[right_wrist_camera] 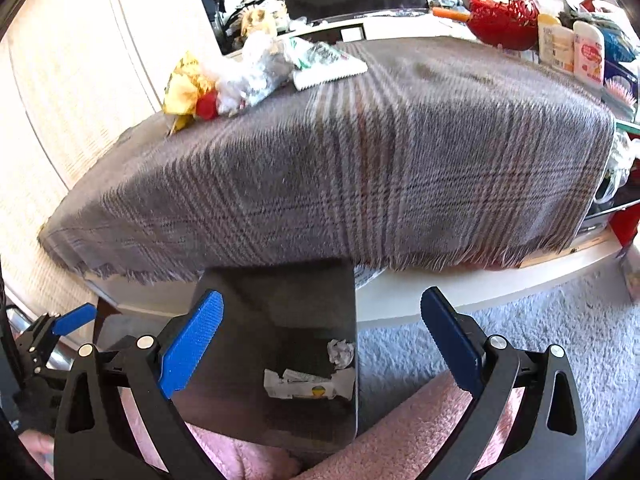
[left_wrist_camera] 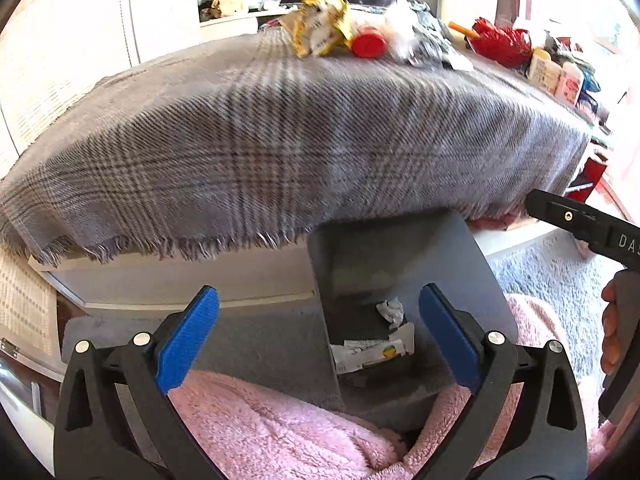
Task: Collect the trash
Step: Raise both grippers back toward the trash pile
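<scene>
A grey bin [left_wrist_camera: 452, 248] stands on the floor below the table edge, seen too in the right wrist view [right_wrist_camera: 280, 300]. Inside lie a crumpled white paper [left_wrist_camera: 391, 311] [right_wrist_camera: 341, 353] and a flat white wrapper [left_wrist_camera: 370, 354] [right_wrist_camera: 308, 386]. On the plaid cloth [left_wrist_camera: 260, 132] [right_wrist_camera: 360, 160] at the far side lie a yellow wrapper [left_wrist_camera: 320, 26] [right_wrist_camera: 184, 88], a red cap [left_wrist_camera: 369, 43] [right_wrist_camera: 207, 107] and crumpled clear plastic [left_wrist_camera: 408, 36] [right_wrist_camera: 256, 72]. My left gripper [left_wrist_camera: 318, 340] is open and empty above the bin. My right gripper [right_wrist_camera: 322, 344] is open and empty above the bin.
A red basket [left_wrist_camera: 504, 42] [right_wrist_camera: 504, 20] and bottles [left_wrist_camera: 554, 74] [right_wrist_camera: 570, 48] stand at the table's right. A pink fleece [left_wrist_camera: 280, 432] [right_wrist_camera: 400, 440] lies under the grippers. Grey carpet [left_wrist_camera: 560, 280] [right_wrist_camera: 540, 340] covers the floor at right. A white wall [left_wrist_camera: 60, 60] is to the left.
</scene>
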`<state>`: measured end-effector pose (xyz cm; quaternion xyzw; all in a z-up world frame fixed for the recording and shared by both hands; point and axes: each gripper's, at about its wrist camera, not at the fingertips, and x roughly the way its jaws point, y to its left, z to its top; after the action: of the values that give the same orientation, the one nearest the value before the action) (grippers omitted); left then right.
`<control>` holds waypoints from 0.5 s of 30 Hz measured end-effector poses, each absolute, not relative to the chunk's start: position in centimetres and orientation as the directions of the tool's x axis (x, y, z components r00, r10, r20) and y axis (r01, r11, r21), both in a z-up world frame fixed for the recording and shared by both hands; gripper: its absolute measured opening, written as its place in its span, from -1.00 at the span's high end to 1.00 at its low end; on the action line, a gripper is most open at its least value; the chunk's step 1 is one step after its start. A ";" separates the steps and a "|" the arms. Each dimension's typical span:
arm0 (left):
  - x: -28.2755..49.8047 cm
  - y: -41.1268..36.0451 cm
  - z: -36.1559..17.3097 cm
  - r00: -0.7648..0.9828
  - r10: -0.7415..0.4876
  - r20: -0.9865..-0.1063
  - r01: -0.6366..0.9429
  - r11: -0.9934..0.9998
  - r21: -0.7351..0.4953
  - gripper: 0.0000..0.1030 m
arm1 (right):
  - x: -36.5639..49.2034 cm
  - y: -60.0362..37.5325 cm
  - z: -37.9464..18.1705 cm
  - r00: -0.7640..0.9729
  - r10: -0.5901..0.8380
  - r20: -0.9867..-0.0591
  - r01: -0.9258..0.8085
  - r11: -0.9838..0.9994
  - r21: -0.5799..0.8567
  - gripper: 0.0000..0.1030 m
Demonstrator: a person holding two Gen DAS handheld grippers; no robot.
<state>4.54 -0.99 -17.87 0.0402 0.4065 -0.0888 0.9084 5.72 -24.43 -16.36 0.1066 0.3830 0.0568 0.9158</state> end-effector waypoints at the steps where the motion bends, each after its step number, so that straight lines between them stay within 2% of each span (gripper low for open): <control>1: 4.7 -0.8 -17.4 0.661 -0.129 -0.739 0.190 0.982 -0.002 -0.84 | 6.0 -24.6 -15.8 0.709 0.181 -0.681 -0.019 0.971 0.238 -0.93; 15: 10.8 0.5 -10.8 0.755 -0.128 -0.643 0.151 0.988 -0.019 -0.84 | 11.5 -22.1 -9.0 0.805 0.207 -0.556 -0.109 0.973 0.204 -0.93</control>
<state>10.84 0.48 -10.75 0.0169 0.3420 -0.0744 0.9366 11.51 -22.09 -9.02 0.0815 0.3010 0.0832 0.9465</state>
